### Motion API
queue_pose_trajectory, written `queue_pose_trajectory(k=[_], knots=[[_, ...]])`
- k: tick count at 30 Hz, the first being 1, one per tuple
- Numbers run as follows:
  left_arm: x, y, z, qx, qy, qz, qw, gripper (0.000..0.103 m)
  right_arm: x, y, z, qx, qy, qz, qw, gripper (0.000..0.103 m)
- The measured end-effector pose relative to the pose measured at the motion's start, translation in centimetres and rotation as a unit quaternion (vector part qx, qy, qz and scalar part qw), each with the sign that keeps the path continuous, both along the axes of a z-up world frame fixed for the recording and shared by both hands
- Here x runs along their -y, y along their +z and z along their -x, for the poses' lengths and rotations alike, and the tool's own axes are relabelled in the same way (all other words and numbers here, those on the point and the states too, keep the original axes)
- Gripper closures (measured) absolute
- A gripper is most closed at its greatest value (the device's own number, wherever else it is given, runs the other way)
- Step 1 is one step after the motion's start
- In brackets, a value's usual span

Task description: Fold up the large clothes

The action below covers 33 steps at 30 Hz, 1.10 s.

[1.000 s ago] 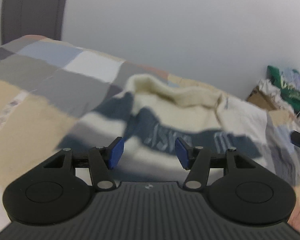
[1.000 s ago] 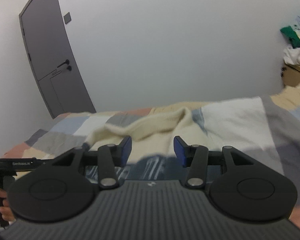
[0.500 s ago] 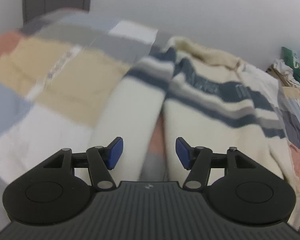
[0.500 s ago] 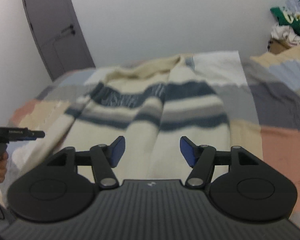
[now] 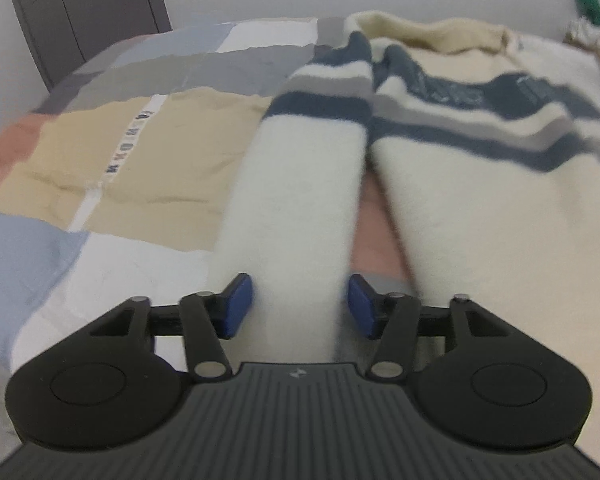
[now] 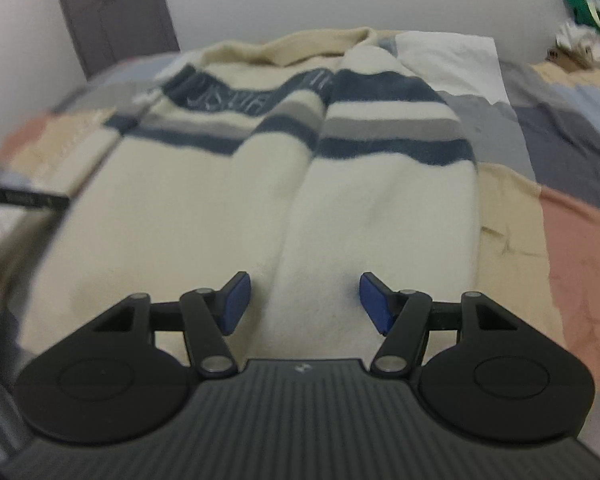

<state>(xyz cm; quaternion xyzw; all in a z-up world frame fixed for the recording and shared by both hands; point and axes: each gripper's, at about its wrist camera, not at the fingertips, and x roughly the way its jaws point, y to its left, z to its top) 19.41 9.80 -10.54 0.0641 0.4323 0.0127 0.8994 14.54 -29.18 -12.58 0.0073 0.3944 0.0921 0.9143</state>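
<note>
A cream sweater with navy and grey stripes lies spread flat on the bed, collar toward the far wall. Its left sleeve (image 5: 300,184) runs down beside the body (image 5: 500,208) and passes between the blue pads of my left gripper (image 5: 300,300). Those jaws are closing, with gaps still showing between pads and sleeve. In the right wrist view the right sleeve (image 6: 388,200) lies along the body (image 6: 180,208), and my right gripper (image 6: 305,300) hovers open over the sleeve's lower part. The pictures are blurred.
A patchwork bed cover (image 5: 140,152) in beige, grey, blue, white and pink lies under the sweater, seen also as cover (image 6: 560,220). A grey door (image 6: 116,12) stands at the back left. A pile of clothes (image 6: 588,12) sits at the far right.
Both views have tipped down from the wall toward the bed and drawn closer to the sweater. Each sleeve now lies between a gripper's pads. The left pads stand slightly closer together.
</note>
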Motion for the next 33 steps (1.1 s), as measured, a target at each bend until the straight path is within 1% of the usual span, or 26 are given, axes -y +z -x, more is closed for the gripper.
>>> queue_pose_trajectory(k=[1, 2, 3, 4, 5, 6, 7, 8, 9, 11, 13, 14, 15, 16, 17, 18, 20, 21, 23, 24, 25, 26, 29, 31, 33], knots=[[-0.1, -0.2, -0.1, 0.002, 0.005, -0.01, 0.9999, 0.056, -0.1, -0.2, -0.1, 0.001, -0.001, 0.005, 1.0, 0.042], [-0.3, -0.2, -0.1, 0.007, 0.014, -0.013, 0.9998, 0.063, 0.1, -0.2, -0.1, 0.002, -0.003, 0.002, 1.0, 0.047], [-0.6, 0.0, -0.1, 0.015, 0.023, -0.009, 0.9996, 0.072, 0.3, -0.1, -0.1, 0.004, -0.007, -0.004, 1.0, 0.057], [-0.9, 0.3, 0.0, 0.025, 0.031, -0.002, 0.9992, 0.078, 0.7, 0.3, 0.0, 0.01, -0.015, -0.01, 1.0, 0.065], [-1.4, 0.8, 0.1, 0.04, 0.045, 0.003, 0.9981, 0.085, 1.1, 0.7, 0.2, 0.017, -0.025, -0.013, 0.999, 0.081], [-1.9, 1.3, 0.3, 0.057, 0.062, 0.007, 0.9964, 0.086, 1.6, 1.3, 0.4, 0.026, -0.037, -0.01, 0.999, 0.088], [-2.8, 2.0, 0.4, 0.076, 0.08, 0.016, 0.9938, 0.087, 2.0, 1.7, 0.6, 0.035, -0.046, -0.01, 0.998, 0.089], [-3.5, 2.5, 0.5, 0.088, 0.095, 0.027, 0.9912, 0.088, 2.6, 2.1, 0.7, 0.042, -0.055, -0.017, 0.997, 0.092], [-4.5, 2.9, 0.6, 0.1, 0.111, 0.041, 0.988, 0.088, 3.4, 2.6, 0.8, 0.047, -0.066, -0.028, 0.996, 0.093], [-6.3, 3.3, 0.2, 0.112, 0.138, 0.059, 0.9824, 0.089, 4.9, 3.6, 0.6, 0.057, -0.078, -0.041, 0.994, 0.093], [-7.9, 3.6, -0.3, 0.122, 0.162, 0.069, 0.9768, 0.089, 6.5, 4.9, 0.0, 0.077, -0.093, -0.036, 0.992, 0.093], [-8.7, 3.8, -0.6, 0.128, 0.176, 0.069, 0.9736, 0.089, 7.4, 5.6, -0.4, 0.089, -0.102, -0.027, 0.99, 0.093], [-9.4, 4.0, -1.0, 0.136, 0.191, 0.065, 0.9699, 0.093, 8.3, 6.3, -0.9, 0.102, -0.112, -0.017, 0.988, 0.093], [-10.0, 4.1, -1.2, 0.144, 0.205, 0.062, 0.9661, 0.094, 9.3, 7.0, -1.5, 0.114, -0.125, -0.006, 0.986, 0.093], [-10.8, 4.3, -1.5, 0.154, 0.223, 0.057, 0.961, 0.096, 10.6, 7.7, -2.3, 0.127, -0.141, 0.001, 0.982, 0.093], [-11.6, 4.5, -1.8, 0.164, 0.241, 0.049, 0.9553, 0.099, 11.9, 8.2, -2.9, 0.137, -0.159, -0.001, 0.978, 0.093], [-13.3, 4.8, -2.5, 0.183, 0.271, 0.029, 0.9445, 0.099, 14.5, 8.8, -3.8, 0.153, -0.194, -0.023, 0.969, 0.093], [-14.1, 4.8, -2.9, 0.186, 0.281, 0.026, 0.9411, 0.099, 15.9, 9.0, -4.2, 0.161, -0.213, -0.034, 0.963, 0.093], [-15.7, 4.4, -3.7, 0.179, 0.299, 0.035, 0.9366, 0.099, 18.0, 9.0, -4.9, 0.181, -0.246, -0.032, 0.952, 0.093], [-16.2, 4.0, -4.0, 0.174, 0.303, 0.046, 0.936, 0.099, 18.8, 8.8, -5.2, 0.187, -0.26, -0.02, 0.947, 0.093], [-16.5, 3.6, -4.2, 0.168, 0.3, 0.053, 0.9375, 0.099, 19.7, 8.4, -5.7, 0.188, -0.275, -0.007, 0.943, 0.093], [-16.5, 3.0, -4.6, 0.159, 0.293, 0.057, 0.941, 0.099, 20.5, 7.8, -6.1, 0.185, -0.289, -0.001, 0.939, 0.093], [-16.0, 1.3, -5.6, 0.129, 0.267, 0.056, 0.9535, 0.099, 23.7, 5.3, -7.3, 0.161, -0.334, -0.011, 0.929, 0.093], [-15.9, 0.2, -6.4, 0.112, 0.257, 0.068, 0.9575, 0.099, 25.9, 3.2, -8.0, 0.14, -0.361, -0.019, 0.922, 0.093], [-15.2, -0.8, -6.5, 0.099, 0.254, 0.067, 0.9599, 0.099, 27.4, 1.6, -8.4, 0.133, -0.375, -0.014, 0.917, 0.093]])
